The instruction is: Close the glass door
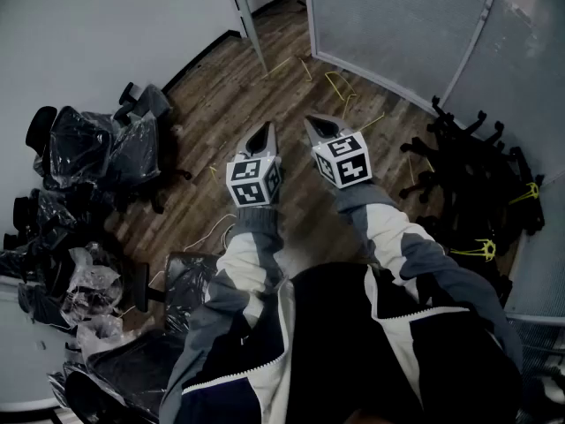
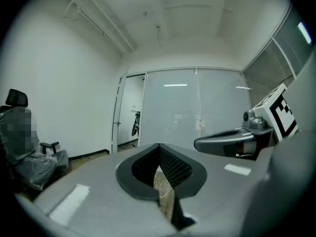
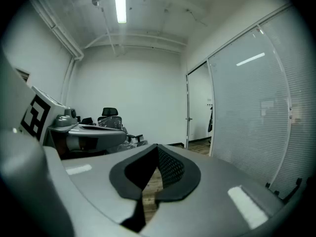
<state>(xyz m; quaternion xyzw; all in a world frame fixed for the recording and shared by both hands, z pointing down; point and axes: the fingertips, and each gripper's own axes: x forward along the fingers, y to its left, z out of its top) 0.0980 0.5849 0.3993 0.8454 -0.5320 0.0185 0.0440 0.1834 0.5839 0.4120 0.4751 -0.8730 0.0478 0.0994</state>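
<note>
— How are the tongs held?

— Both pairs are pressed together at the tips, and nothing is pinched in either. The left tongs (image 1: 267, 131) and the right tongs (image 1: 314, 120) are held side by side, slightly apart, over the wood floor (image 1: 221, 104). Both are kept well short of the glass wall (image 1: 397, 25) and are pointed roughly toward it.

— And the door?

— The glass door (image 2: 117, 110) is found at the left end of the glass wall, as seen from the left gripper view. It is stood open: a bright gap is seen between its metal edge and the wall. A handle is carried on that edge. The door is well apart from both tongs.

— What else is seen?

— Chairs (image 1: 97, 148) wrapped in plastic are piled against the side of the room facing the glass wall. Black chair bases (image 1: 468, 166) are heaped close to the glass wall, at its right end in the head view. Yellow ties (image 1: 340, 82) are scattered on the floor near the foot of the glass wall.
</note>
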